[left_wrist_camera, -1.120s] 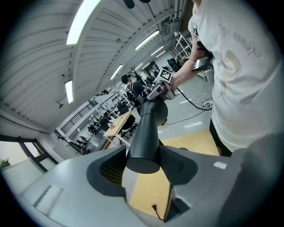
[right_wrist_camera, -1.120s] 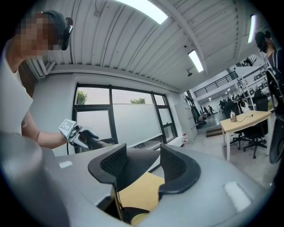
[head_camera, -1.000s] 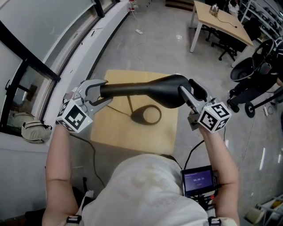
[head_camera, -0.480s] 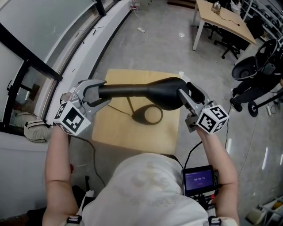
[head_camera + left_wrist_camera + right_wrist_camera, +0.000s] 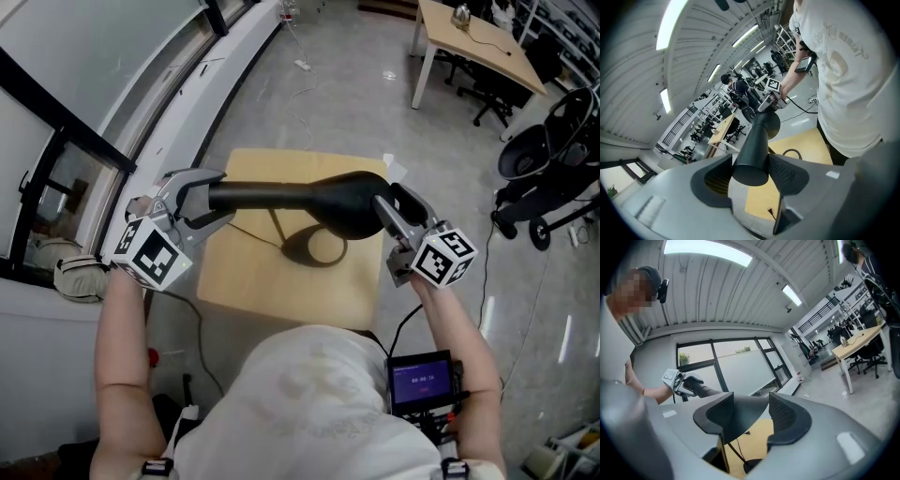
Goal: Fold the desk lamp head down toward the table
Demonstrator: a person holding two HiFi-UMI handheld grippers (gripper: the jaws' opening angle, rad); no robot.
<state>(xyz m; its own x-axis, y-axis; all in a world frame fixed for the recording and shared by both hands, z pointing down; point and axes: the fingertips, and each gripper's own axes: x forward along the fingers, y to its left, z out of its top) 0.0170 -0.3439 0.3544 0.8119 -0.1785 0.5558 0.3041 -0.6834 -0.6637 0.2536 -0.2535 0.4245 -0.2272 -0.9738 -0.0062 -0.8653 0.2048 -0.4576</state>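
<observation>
- 6 o'clock in the head view, nearest: the person's torso, with a small screen (image 5: 420, 382) at the waist towards 5 o'clock.
- 9 o'clock: left gripper (image 5: 217, 195). Its jaws stand wide and are clamped on the narrow end of the lamp head (image 5: 281, 195). In the left gripper view the tube's end sits between the ribbed pads.
- 3 o'clock: right gripper (image 5: 398, 208). Its jaws pinch the flared wide end of the lamp head. In the right gripper view the dark shade fills the gap between the pads.
- The lamp head lies roughly level, running from 9 to 3 o'clock above the table (image 5: 272, 286) and not touching the top.
- The lamp base (image 5: 293, 247) is a dark ring on the table near its centre, just below the wide end.
- Far: grey floor, a desk (image 5: 469, 42) at 1 o'clock, and a window wall (image 5: 84, 75) at 10 o'clock.
</observation>
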